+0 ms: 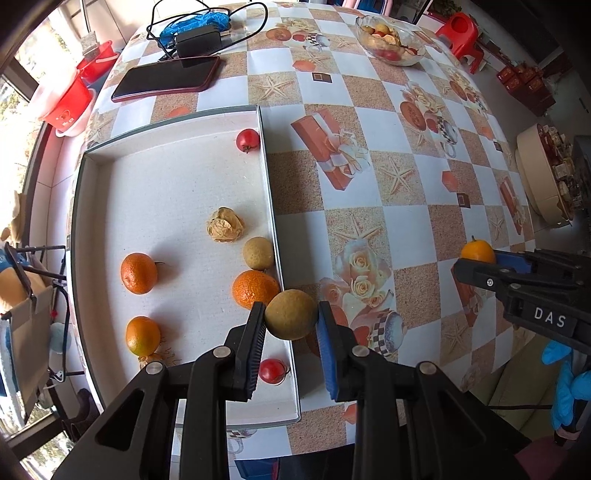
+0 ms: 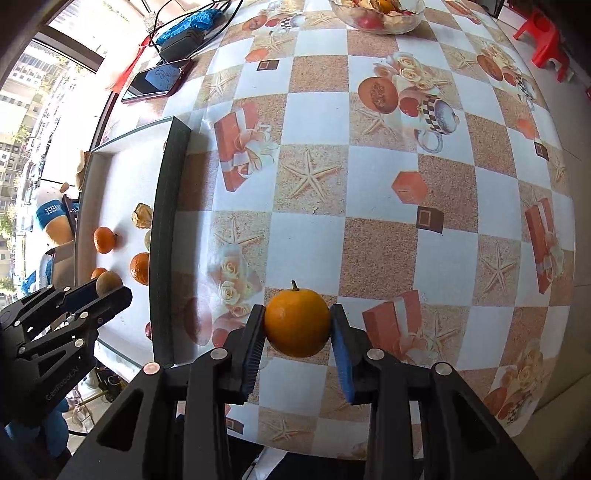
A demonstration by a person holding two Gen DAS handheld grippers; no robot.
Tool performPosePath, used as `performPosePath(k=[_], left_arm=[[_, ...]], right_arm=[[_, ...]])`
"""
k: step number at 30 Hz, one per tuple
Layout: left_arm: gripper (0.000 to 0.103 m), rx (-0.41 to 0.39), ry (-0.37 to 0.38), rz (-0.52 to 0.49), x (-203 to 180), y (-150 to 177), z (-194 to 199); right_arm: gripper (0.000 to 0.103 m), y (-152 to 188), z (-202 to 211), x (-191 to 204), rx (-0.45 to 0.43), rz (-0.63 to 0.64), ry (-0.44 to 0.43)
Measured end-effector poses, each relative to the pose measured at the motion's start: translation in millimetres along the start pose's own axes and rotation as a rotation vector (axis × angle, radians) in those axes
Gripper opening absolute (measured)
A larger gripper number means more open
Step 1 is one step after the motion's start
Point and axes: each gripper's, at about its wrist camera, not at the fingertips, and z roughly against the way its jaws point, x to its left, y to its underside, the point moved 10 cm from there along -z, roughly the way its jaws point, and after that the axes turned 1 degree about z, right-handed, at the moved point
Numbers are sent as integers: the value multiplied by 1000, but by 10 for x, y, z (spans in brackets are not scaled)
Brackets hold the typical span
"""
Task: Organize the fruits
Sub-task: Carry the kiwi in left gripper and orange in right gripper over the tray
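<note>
My left gripper (image 1: 291, 322) is shut on a round brown-green fruit (image 1: 291, 308), held over the right rim of the white tray (image 1: 267, 177). Lying in the tray are three oranges (image 1: 138, 273), a second brown fruit (image 1: 258, 253), a papery husked fruit (image 1: 224, 229) and two small red fruits (image 1: 247, 140). My right gripper (image 2: 297, 326) is shut on an orange with a short stem (image 2: 297, 317), above the patterned tablecloth to the right of the tray (image 2: 166, 221). Each gripper shows in the other's view: the right gripper (image 1: 476, 260), the left gripper (image 2: 105, 291).
A glass bowl of mixed fruit (image 1: 391, 40) stands at the table's far side. A phone (image 1: 166, 79) and a charger with cable (image 1: 197, 38) lie behind the tray. A red stool (image 1: 461, 33), red basins (image 1: 66, 107) and a round box (image 1: 543, 173) surround the table. A blue-gloved hand (image 1: 565, 387) shows at right.
</note>
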Motion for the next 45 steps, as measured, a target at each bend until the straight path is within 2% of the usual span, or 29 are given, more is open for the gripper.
performPosePath(k=[14, 27, 45], left_arm=[[30, -1, -20, 96, 382, 143, -2], [30, 16, -32, 84, 417, 207, -62], [30, 23, -45, 120, 563, 266, -85]], right_arm=[[36, -34, -50, 395, 19, 114, 13], [36, 9, -140, 556, 49, 155, 13], [36, -27, -230, 774, 71, 221, 18]])
